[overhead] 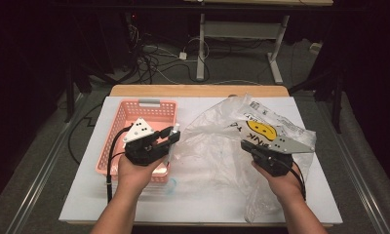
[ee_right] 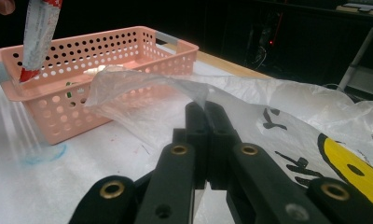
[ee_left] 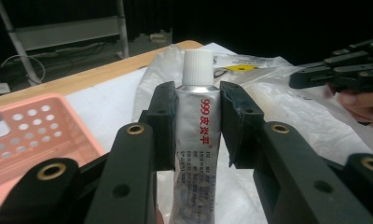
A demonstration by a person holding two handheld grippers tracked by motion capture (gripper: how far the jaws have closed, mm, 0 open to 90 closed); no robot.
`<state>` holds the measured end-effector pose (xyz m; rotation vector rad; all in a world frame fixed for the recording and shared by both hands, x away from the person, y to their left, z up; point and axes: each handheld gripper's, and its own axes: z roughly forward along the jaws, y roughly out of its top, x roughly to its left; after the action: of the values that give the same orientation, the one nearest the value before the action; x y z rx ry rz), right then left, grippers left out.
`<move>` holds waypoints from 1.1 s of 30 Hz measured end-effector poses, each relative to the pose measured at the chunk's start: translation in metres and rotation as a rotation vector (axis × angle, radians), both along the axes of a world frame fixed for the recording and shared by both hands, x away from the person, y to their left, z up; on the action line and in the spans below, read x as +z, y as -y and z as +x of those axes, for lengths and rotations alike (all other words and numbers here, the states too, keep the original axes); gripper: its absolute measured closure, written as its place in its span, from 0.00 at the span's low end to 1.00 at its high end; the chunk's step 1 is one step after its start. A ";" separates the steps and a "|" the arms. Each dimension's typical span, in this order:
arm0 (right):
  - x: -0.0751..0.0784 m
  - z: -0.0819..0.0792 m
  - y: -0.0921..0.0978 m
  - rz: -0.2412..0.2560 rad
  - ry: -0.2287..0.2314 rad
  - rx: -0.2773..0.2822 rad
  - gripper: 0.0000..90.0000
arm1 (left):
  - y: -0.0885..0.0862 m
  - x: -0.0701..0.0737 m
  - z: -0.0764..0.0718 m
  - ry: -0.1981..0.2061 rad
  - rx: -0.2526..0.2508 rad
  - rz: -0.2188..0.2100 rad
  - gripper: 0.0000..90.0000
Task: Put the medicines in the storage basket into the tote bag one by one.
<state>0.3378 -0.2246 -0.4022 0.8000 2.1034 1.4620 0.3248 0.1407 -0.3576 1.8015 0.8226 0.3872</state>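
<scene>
High view: a white-topped table (overhead: 207, 195) carries a pink perforated basket (overhead: 129, 109) on its left half and a crumpled clear plastic bag (overhead: 217, 146) with a yellow smiley face print on its right half. The person's left hand (overhead: 132, 173) holds the left gripper (overhead: 172, 137) over the basket's right rim, near the edge of the bag. The right hand (overhead: 281, 180) holds the right gripper (overhead: 245, 145) at the bag's right part, just below the smiley print.

In the left gripper view, the jaws are closed on a silver ointment tube (ee_left: 196, 140) with a white ribbed cap and red lettering reading 999. The tube stands upright between the two pads, gripped just under the cap, and its body runs down past the jaws. The basket (ee_left: 31, 126) lies to the left below, the bag (ee_left: 287, 102) spreads ahead, and the right gripper (ee_left: 296, 80) shows at the far right with fingers behind it.

In the right gripper view, the jaws are pressed together on a thin fold of the bag (ee_right: 198, 93), lifting its film into a raised flap that arches toward the basket (ee_right: 105, 56). The tube (ee_right: 37, 37) hangs at the upper left, above the basket's near corner, its crimped red end pointing down. Small items lie inside the basket, too blurred to name. The smiley print (ee_right: 348, 168) sits on the bag at the right. A faint blue ring marks the table surface (ee_right: 44, 186) in front of the basket.
</scene>
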 end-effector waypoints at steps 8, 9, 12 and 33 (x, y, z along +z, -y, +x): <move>0.000 -0.001 0.000 0.001 -0.001 0.000 1.00 | 0.019 -0.006 -0.004 -0.007 -0.046 0.005 0.74; 0.000 -0.001 0.000 0.002 0.000 0.000 1.00 | 0.021 -0.007 -0.005 -0.010 -0.053 0.006 0.74; 0.001 -0.001 -0.001 0.001 0.000 0.002 1.00 | 0.026 -0.011 -0.005 -0.016 -0.069 0.009 0.74; 0.006 -0.013 -0.012 -0.012 0.018 0.036 1.00 | 0.060 -0.026 -0.014 0.000 -0.157 0.052 0.74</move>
<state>0.3248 -0.2124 -0.3964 0.7455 2.1214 1.4685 0.3113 0.0804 -0.3839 1.9002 0.6704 0.3090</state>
